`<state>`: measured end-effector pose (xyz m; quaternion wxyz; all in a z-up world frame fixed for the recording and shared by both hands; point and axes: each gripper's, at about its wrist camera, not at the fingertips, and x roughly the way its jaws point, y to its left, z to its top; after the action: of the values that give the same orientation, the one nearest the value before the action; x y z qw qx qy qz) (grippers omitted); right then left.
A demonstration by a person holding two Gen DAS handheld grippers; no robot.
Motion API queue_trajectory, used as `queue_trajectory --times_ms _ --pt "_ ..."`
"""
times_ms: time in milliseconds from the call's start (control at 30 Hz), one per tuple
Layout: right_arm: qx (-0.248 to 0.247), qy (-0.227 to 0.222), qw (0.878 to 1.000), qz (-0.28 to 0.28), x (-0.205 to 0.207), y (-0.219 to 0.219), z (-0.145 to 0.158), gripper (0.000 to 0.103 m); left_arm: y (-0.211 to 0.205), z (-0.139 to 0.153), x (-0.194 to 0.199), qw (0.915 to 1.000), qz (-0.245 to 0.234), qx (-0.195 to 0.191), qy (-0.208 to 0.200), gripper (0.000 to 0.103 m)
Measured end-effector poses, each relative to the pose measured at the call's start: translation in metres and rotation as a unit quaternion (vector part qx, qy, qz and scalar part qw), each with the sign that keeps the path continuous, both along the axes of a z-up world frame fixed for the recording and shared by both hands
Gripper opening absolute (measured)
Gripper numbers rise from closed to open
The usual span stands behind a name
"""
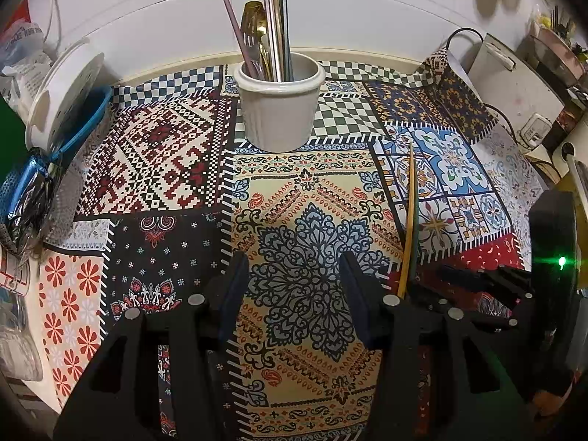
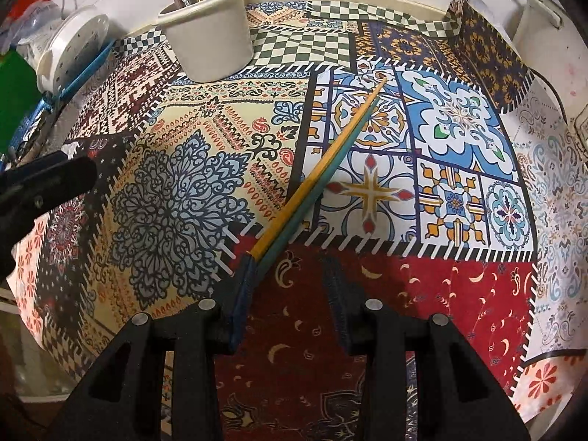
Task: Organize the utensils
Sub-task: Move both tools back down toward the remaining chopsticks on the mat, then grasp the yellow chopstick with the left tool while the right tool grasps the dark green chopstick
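A white ribbed utensil cup (image 1: 279, 106) stands at the back middle of the patterned cloth and holds several chopsticks and a gold spoon; it also shows in the right wrist view (image 2: 213, 33). A yellow and a green chopstick (image 2: 323, 169) lie together on the cloth, their near ends against the inner face of my right gripper's left finger. My right gripper (image 2: 290, 286) is open, its jaws wide apart. The chopsticks show in the left wrist view (image 1: 409, 220). My left gripper (image 1: 294, 275) is open and empty over the cloth's middle.
A patchwork tablecloth (image 1: 165, 154) covers the table. A white perforated lid (image 1: 62, 95) and a blue strainer (image 1: 22, 191) lie at the left. A white appliance with a cable (image 1: 492, 62) stands at the back right. A wall runs behind.
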<state>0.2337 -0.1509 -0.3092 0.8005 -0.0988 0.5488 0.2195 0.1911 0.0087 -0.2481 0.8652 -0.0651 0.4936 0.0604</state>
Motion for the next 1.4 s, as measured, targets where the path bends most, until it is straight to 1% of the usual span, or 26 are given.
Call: queue_trajectory --times_ms 100,167,367,433,500,567,700,767,867,1133,1167,1200,1233,1333,1400 --pt "0.017 0.015 1.0 -0.019 0.006 -0.007 -0.002 0.036 0.001 -0.002 0.001 1.0 0.001 0.003 0.003 0.05" --pt "0.016 0.015 0.999 -0.027 0.008 -0.005 -0.001 0.036 0.002 -0.005 0.002 1.0 0.002 0.002 0.006 0.05" --pt "-0.005 -0.003 1.0 -0.011 0.005 0.009 -0.003 0.038 0.0 -0.013 0.008 0.9999 -0.001 0.004 0.017 0.05" --pt "-0.014 -0.009 1.0 -0.005 0.004 0.009 -0.003 0.035 -0.002 -0.014 0.011 0.9998 -0.003 0.003 0.018 0.05" --pt "-0.026 -0.015 0.999 -0.01 0.006 0.003 -0.004 0.027 -0.004 -0.015 0.013 0.9998 -0.006 0.003 0.018 0.05" --pt "-0.025 -0.01 0.999 -0.02 0.011 -0.007 -0.003 0.023 -0.006 -0.016 0.017 0.9998 -0.009 0.002 0.018 0.05" --pt "-0.015 0.0 0.998 -0.059 0.029 -0.032 -0.002 0.02 -0.009 -0.018 0.022 0.9997 -0.014 -0.002 0.021 0.05" --pt "-0.002 0.008 0.997 -0.072 0.039 -0.04 0.0 0.017 -0.011 -0.019 0.025 0.9996 -0.017 -0.002 0.023 0.05" --pt "0.006 0.012 0.996 -0.084 0.057 -0.044 0.0 0.017 -0.015 -0.02 0.031 0.9994 -0.022 -0.002 0.026 0.05" --pt "0.006 0.005 0.998 -0.07 0.086 -0.031 0.0 0.017 -0.029 -0.023 0.051 0.9985 -0.042 -0.003 0.034 0.05" --pt "0.007 0.005 0.998 -0.068 0.087 -0.031 0.0 0.015 -0.031 -0.024 0.054 0.9984 -0.045 -0.003 0.035 0.05" --pt "0.006 0.005 0.998 -0.067 0.088 -0.031 0.0 0.009 -0.034 -0.025 0.058 0.9981 -0.049 -0.004 0.036 0.05" --pt "0.009 0.007 0.998 -0.067 0.09 -0.033 0.0 0.007 -0.036 -0.025 0.061 0.998 -0.052 -0.004 0.037 0.05" --pt "0.034 0.021 0.996 -0.076 0.094 -0.042 0.0 0.006 -0.045 -0.028 0.074 0.997 -0.066 -0.006 0.041 0.05" --pt "0.043 0.02 0.995 -0.084 0.093 -0.049 0.003 0.006 -0.051 -0.031 0.084 0.996 -0.076 -0.009 0.047 0.05"
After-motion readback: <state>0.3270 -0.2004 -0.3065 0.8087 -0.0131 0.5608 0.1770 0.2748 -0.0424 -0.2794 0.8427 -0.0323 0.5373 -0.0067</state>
